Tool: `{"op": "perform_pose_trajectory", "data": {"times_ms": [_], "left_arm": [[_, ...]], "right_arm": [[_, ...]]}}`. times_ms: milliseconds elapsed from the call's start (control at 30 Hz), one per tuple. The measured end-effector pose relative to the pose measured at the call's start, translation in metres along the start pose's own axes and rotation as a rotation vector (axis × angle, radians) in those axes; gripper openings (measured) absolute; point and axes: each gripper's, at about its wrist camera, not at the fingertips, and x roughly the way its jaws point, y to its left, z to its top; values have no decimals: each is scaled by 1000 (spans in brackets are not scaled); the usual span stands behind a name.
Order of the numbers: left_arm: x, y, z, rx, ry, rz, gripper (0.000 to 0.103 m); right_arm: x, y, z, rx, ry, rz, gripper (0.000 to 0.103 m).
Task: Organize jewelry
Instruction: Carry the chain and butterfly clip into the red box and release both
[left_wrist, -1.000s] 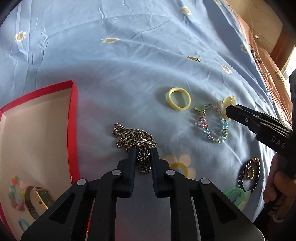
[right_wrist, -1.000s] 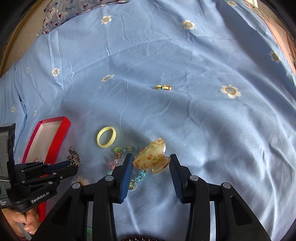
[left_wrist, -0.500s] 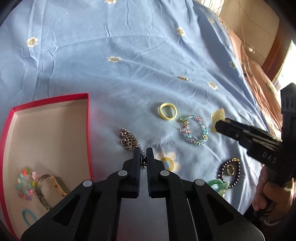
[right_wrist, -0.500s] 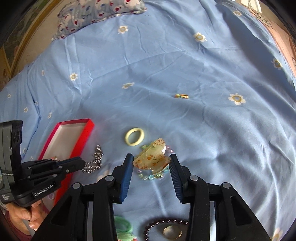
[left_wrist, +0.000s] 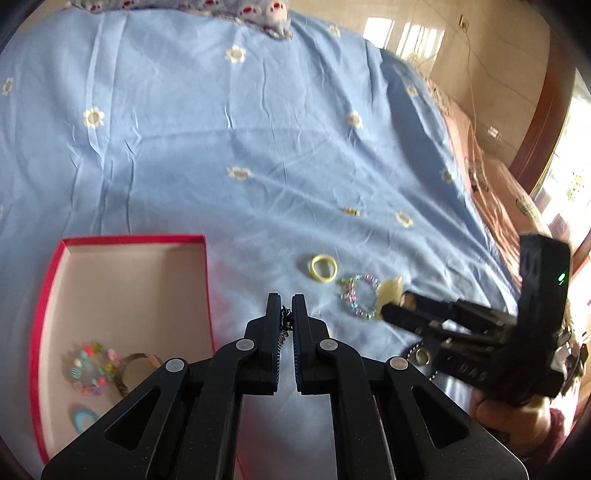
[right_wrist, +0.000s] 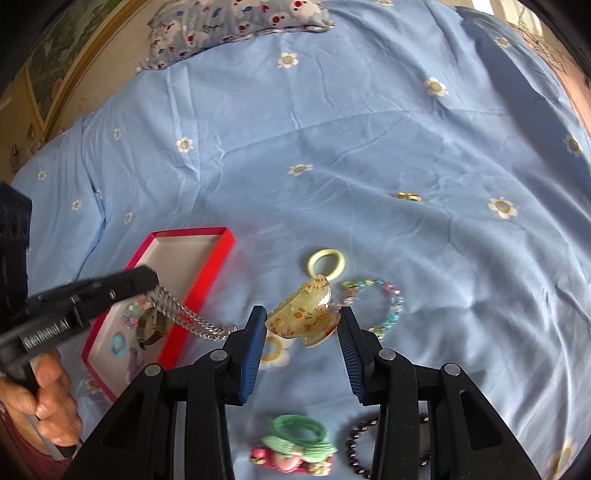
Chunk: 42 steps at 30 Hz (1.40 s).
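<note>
Left wrist view: the left gripper (left_wrist: 287, 308) has its jaws pressed nearly together on a silver chain (left_wrist: 284, 325), of which only a short dark stretch shows between the pads. Taking the red box (left_wrist: 122, 239) as the landmark, the gripper's tips sit just past its right wall. Inside the box, toward its near left corner, lie a multicoloured bead bracelet (left_wrist: 90, 367), a watch (left_wrist: 135, 365) and a small blue ring (left_wrist: 83, 419). To the right of the box on the sheet are a yellow ring (left_wrist: 323, 268) and, beyond it, a pastel bead bracelet (left_wrist: 360, 295). The right gripper (left_wrist: 397, 308) reaches in from the far right with a cream hair claw (left_wrist: 389, 293) at its tips. Everything rests on a creased light-blue bedsheet (left_wrist: 258, 110) printed with small daisies. A patterned pillow (left_wrist: 229, 11) lies at its far end, and beige wall tiles with bright windows (left_wrist: 421, 37) stand beyond the bed.

Right wrist view: the right gripper (right_wrist: 302, 325) is clamped on the hair claw (right_wrist: 303, 317), held above the sheet to the right of the red box (right_wrist: 192, 232). The left gripper (right_wrist: 147, 278) hangs over the box with the silver chain (right_wrist: 192, 321) trailing from it across the box's right wall. The yellow ring (right_wrist: 327, 263) and pastel bead bracelet (right_wrist: 373, 306) lie to the right of the box. Nearer the camera are green hair ties (right_wrist: 299, 439) and a dark bead bracelet (right_wrist: 364, 446). A small gold piece (right_wrist: 408, 196) sits well away to the far right. The pillow (right_wrist: 236, 26) lies at the head, with a framed picture (right_wrist: 55, 77) on the wall at left.
</note>
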Motion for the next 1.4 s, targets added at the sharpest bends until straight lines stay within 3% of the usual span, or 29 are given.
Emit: {"op": "perform_pose_trajectory", "data": {"times_ms": [533, 1000, 1400], "left_arm": [[-41, 53, 17, -79, -89, 65, 4], [-14, 125, 15, -190, -47, 131, 4], [20, 190, -10, -295, 43, 219, 4]], "right_arm": [[32, 72, 12, -103, 29, 125, 40], [94, 134, 24, -192, 96, 211, 40], [156, 156, 16, -275, 206, 175, 40]]}}
